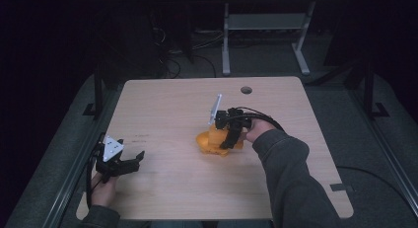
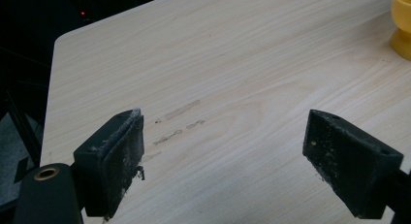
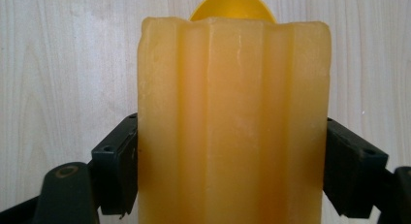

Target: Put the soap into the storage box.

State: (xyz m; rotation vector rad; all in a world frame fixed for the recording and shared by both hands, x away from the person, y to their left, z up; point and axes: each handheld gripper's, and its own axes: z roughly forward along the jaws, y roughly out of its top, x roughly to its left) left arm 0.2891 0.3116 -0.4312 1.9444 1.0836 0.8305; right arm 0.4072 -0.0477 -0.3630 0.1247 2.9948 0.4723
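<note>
Right gripper (image 1: pixel 231 134): you have it reaching down over the middle of the table, its jaws pressed against both sides of the pale orange block (image 3: pixel 232 122), so the block is gripped, not just resting between them.
Block: a ribbed, waxy-looking piece, held upright along the jaws in the right gripper view; you hold it by its flat sides, which looks like the steadiest purchase on it.
Yellow dish (image 1: pixel 207 143): a rounded yellow piece sits on the table right under the block; its curved rim (image 3: pixel 232 6) peeks out beyond the block's far end. Whether the block touches it or hangs just above, you cannot tell from here.
Left gripper (image 1: pixel 129 161): you keep it low near the table's left edge, well apart from the block, jaws spread wide with nothing between them; bare wood shows in the gap.
Table (image 1: pixel 162 104): light wood, with a few faint scuff marks (image 2: pixel 179 120) just ahead of your left jaws.
Likely purpose: your left hand seems parked out of the way while the right works the block at the dish.
</note>
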